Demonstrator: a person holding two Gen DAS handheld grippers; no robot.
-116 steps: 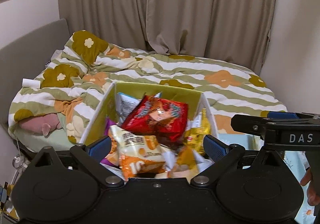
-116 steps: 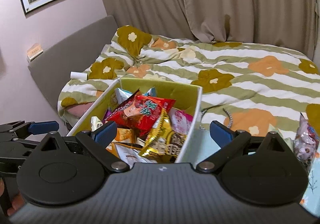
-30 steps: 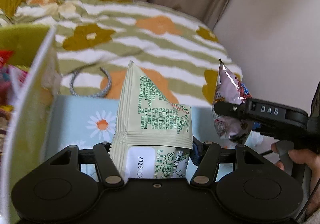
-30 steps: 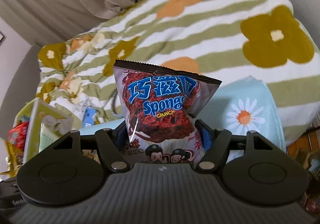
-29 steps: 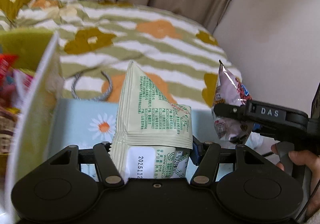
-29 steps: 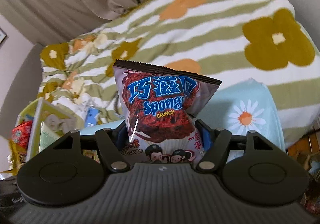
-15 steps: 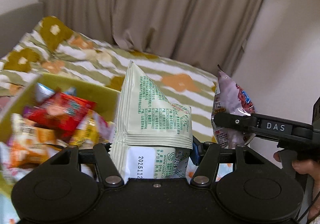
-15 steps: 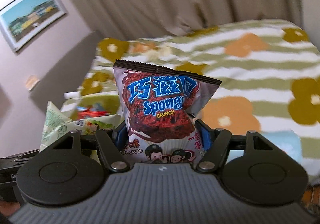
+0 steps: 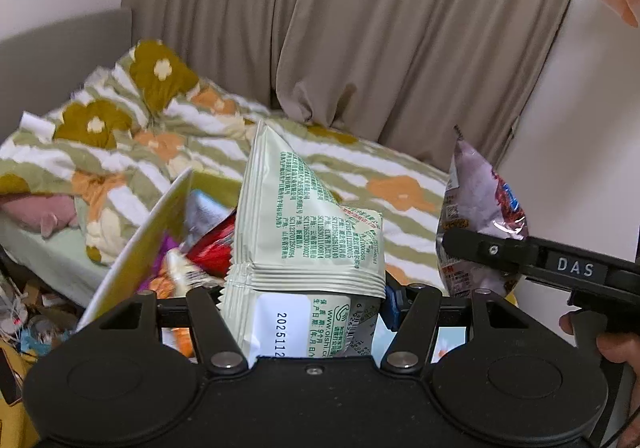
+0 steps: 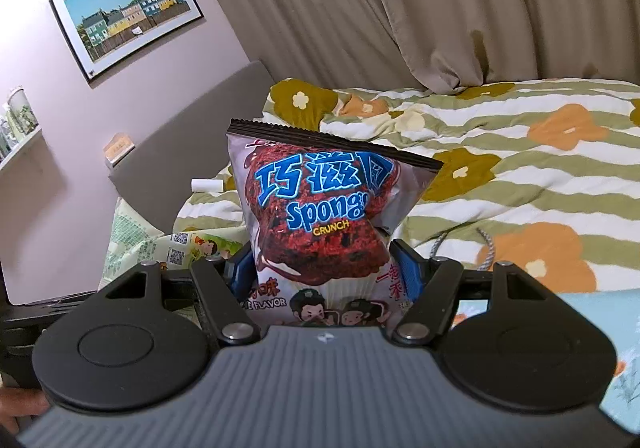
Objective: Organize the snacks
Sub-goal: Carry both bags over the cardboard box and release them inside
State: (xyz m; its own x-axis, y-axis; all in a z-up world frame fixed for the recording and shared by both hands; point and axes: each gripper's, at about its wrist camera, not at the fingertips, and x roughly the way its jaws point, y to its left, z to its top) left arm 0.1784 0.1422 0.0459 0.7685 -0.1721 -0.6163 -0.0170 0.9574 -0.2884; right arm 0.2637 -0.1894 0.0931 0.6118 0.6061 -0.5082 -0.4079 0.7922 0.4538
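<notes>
1. The left gripper (image 9: 308, 300) has its fingers closed on the crimped lower part of a pale green packet (image 9: 308, 232). The packet stands upright between them, held low so that most of the bag is clear above.
2. The right gripper (image 10: 320, 272) has its fingers clamped on the lower part of a purple sponge-crunch bag (image 10: 320, 215), also upright. The puffy bag keeps the fingers fairly wide apart.
3. From the left wrist view the two loads sit side by side, the purple bag (image 9: 480, 215) just right of the green packet. One snack in each hand looks like a way to carry two in a single trip.
4. Beyond the left fingers, a yellow-lined box (image 9: 144, 244) rests on the bed (image 9: 360, 175), already full of mixed snack packets. It is probably the place for both bags.
5. Against a second ago: both grips are unchanged, but the views have swung. Then the left camera looked down at a blue daisy cloth with the box at the left edge. Now the curtain (image 9: 400, 27) fills the top and the box lies just behind the green packet.
6. The right view has turned from the foot of the bed to the framed picture (image 10: 128, 13) and the headboard, so both hands have lifted and turned towards the box.
</notes>
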